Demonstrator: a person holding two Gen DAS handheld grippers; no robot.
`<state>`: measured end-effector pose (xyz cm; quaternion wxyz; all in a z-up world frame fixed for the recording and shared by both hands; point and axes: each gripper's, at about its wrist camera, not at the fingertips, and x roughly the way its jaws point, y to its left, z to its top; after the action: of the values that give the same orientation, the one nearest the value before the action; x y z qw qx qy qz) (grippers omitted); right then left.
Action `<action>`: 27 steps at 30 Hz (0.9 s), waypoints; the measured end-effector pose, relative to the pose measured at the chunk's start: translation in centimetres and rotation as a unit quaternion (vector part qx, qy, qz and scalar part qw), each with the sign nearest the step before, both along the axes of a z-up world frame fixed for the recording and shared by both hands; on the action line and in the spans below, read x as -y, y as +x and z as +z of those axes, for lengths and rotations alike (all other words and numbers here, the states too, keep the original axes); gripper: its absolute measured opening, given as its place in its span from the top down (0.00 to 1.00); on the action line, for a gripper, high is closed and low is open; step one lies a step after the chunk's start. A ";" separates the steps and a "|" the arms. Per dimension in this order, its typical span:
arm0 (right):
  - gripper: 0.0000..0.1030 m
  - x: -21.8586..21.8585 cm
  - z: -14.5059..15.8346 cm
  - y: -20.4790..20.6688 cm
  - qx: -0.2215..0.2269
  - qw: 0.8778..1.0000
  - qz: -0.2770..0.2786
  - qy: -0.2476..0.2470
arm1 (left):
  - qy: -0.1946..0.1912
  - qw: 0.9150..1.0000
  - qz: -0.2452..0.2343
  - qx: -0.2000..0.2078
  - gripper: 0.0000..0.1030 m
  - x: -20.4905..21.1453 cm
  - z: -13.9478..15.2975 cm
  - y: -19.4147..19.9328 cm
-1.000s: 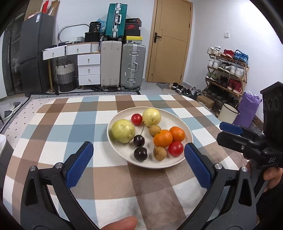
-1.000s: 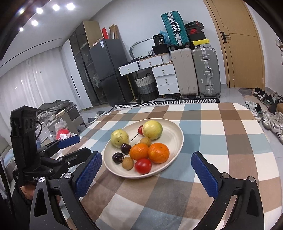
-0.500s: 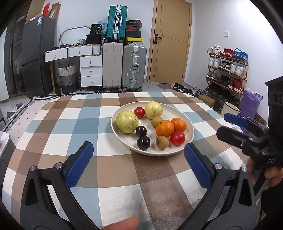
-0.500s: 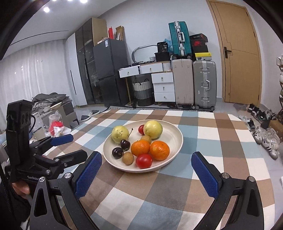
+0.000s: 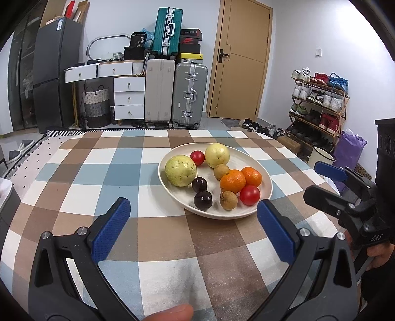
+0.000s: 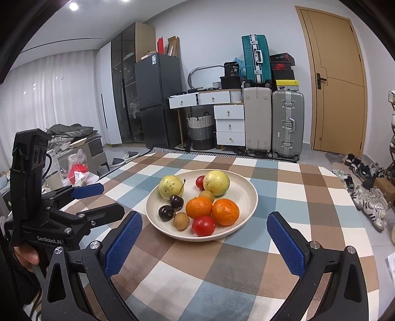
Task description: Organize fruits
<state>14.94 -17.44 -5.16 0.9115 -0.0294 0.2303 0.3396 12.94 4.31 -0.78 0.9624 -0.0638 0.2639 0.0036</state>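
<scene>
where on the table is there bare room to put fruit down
Bare checked cloth left of the plate, and between the plate and both open tools: left tool, right tool. The plate itself is crowded; only its far right side shows bare.

White walls [image 5: 296,37] enclose the room, with a tan wooden door [image 5: 240,61] at the back. Beside it stand two upright suitcases [image 5: 175,93], a teal suitcase [image 5: 167,29] stacked above, and a white chest of drawers [image 5: 129,97]. A dark fridge [image 5: 55,74] stands at left, a shoe rack [image 5: 318,98] at right. Sheer curtains [image 6: 49,98] hang under ceiling spotlights [image 6: 73,6]. The bench [image 5: 103,168] wears a checked cloth.
</scene>
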 end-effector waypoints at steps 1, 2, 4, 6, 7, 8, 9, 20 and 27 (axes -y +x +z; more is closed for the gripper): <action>0.00 0.0 0.0 0.0 0.000 1.000 0.000 -0.001 | -0.001 1.000 0.000 0.000 0.01 0.0 0.0 0.0; 0.00 -0.1 0.0 0.0 0.001 1.000 0.000 -0.001 | 0.000 1.000 0.000 0.000 0.01 -0.1 0.0 0.0; 0.00 0.0 0.0 0.0 -0.001 1.000 -0.001 0.001 | 0.001 1.000 -0.001 0.000 0.01 -0.1 0.0 0.0; 0.00 0.0 0.0 0.1 -0.004 1.000 -0.002 0.003 | 0.001 1.000 0.001 0.000 0.01 -0.2 0.0 0.0; 0.00 0.1 -0.1 0.2 -0.006 1.000 -0.002 0.004 | 0.002 1.000 0.002 0.001 0.01 -0.2 0.0 -0.1; 0.00 0.2 -0.1 0.3 -0.008 1.000 -0.003 0.006 | 0.001 1.000 0.001 0.002 0.01 -0.2 0.1 0.0; 0.00 0.2 -0.1 0.4 -0.009 1.000 -0.004 0.006 | 0.000 1.000 0.001 0.003 0.01 -0.2 0.2 -0.1; 0.00 0.3 -0.1 0.5 -0.010 1.000 -0.004 0.007 | 0.001 1.000 0.001 0.004 0.01 -0.3 0.2 -0.2; 0.00 0.3 -0.2 0.5 -0.010 1.000 -0.004 0.006 | 0.001 1.000 0.001 0.004 0.01 -0.3 0.2 -0.1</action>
<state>15.47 -17.76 -5.31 0.9106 -0.0192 0.2377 0.3375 12.80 4.59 -0.59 0.9636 -0.0634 0.2598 0.0045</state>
